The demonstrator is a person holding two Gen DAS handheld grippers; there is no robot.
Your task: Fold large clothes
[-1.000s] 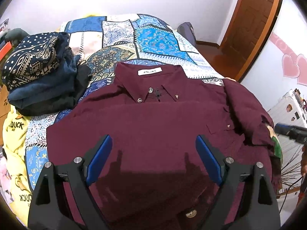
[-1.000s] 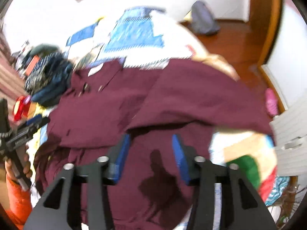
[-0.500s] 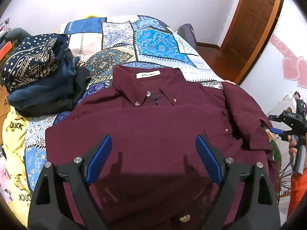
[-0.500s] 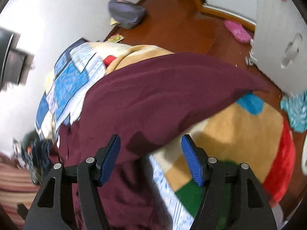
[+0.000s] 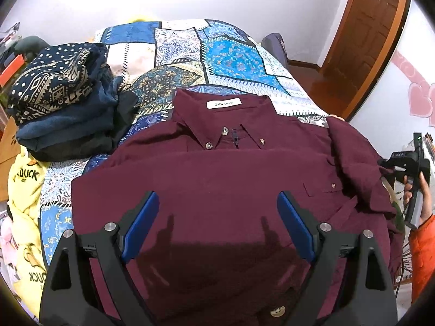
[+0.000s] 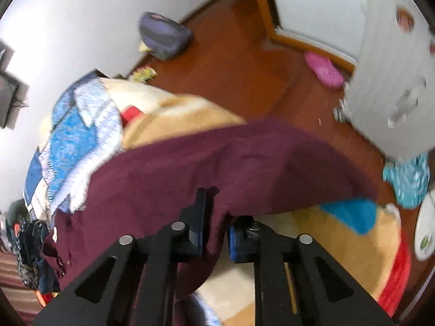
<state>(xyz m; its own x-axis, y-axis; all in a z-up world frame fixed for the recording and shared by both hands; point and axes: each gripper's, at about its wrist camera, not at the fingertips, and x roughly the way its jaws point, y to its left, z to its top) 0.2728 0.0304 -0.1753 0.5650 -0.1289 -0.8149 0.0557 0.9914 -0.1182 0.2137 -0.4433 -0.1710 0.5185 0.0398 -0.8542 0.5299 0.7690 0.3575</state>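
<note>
A maroon button-down shirt (image 5: pixel 217 179) lies face up on the bed, collar at the far end, its left sleeve side folded in. My left gripper (image 5: pixel 217 225) is open and empty, hovering over the shirt's lower front. My right gripper (image 6: pixel 214 233) is shut on the shirt's right sleeve (image 6: pixel 244 163), which hangs over the bed's right edge. That gripper also shows at the far right of the left wrist view (image 5: pixel 407 163), held by a hand in an orange sleeve.
A patchwork quilt (image 5: pixel 231 57) covers the bed. A stack of folded dark clothes (image 5: pixel 62 100) sits at the left. A yellow duck-print blanket (image 5: pixel 24 190) lies at the left edge. A plush blanket (image 6: pixel 339 233), wooden floor, pink slipper (image 6: pixel 323 70) and grey bag (image 6: pixel 163 38) lie right.
My right gripper swung to the bed's right edge, then closed on the sleeve fabric. My left gripper stayed open and drew back slightly over the shirt.
</note>
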